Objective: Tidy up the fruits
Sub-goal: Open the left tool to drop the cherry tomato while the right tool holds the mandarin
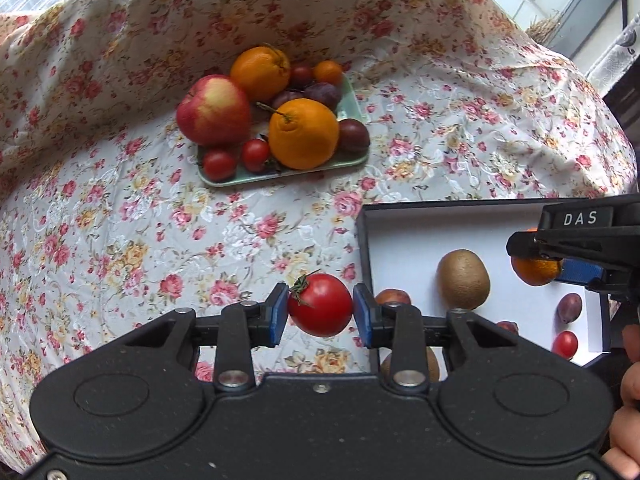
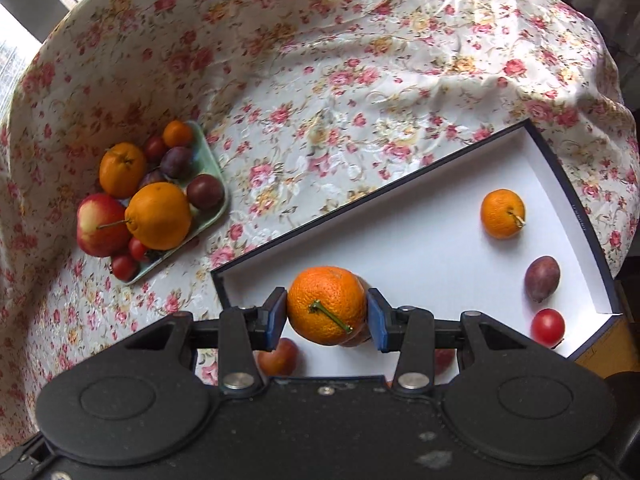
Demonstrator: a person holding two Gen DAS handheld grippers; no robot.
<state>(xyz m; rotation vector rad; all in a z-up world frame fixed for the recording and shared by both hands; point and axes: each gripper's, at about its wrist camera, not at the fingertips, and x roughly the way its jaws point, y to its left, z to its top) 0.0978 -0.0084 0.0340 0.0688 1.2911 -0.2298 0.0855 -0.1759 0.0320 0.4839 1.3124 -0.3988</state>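
Note:
My left gripper (image 1: 320, 306) is shut on a red cherry tomato (image 1: 320, 305), held above the floral cloth just left of the white box (image 1: 404, 240). My right gripper (image 2: 327, 308) is shut on a small mandarin (image 2: 326, 304) with a green stem, held over the near corner of the white box (image 2: 420, 240). In the left wrist view the right gripper (image 1: 538, 262) reaches in from the right, over the box, with that mandarin (image 1: 536, 274). A green tray (image 1: 354, 108) holds an apple (image 1: 212, 110), two oranges, plums and cherry tomatoes.
Inside the box lie a kiwi (image 1: 462, 278), a mandarin (image 2: 502, 213), a plum (image 2: 542, 278), a cherry tomato (image 2: 547, 326) and a reddish fruit (image 2: 278, 356). The floral cloth (image 2: 320, 100) rises in folds behind. A hand (image 1: 628, 408) shows at the right edge.

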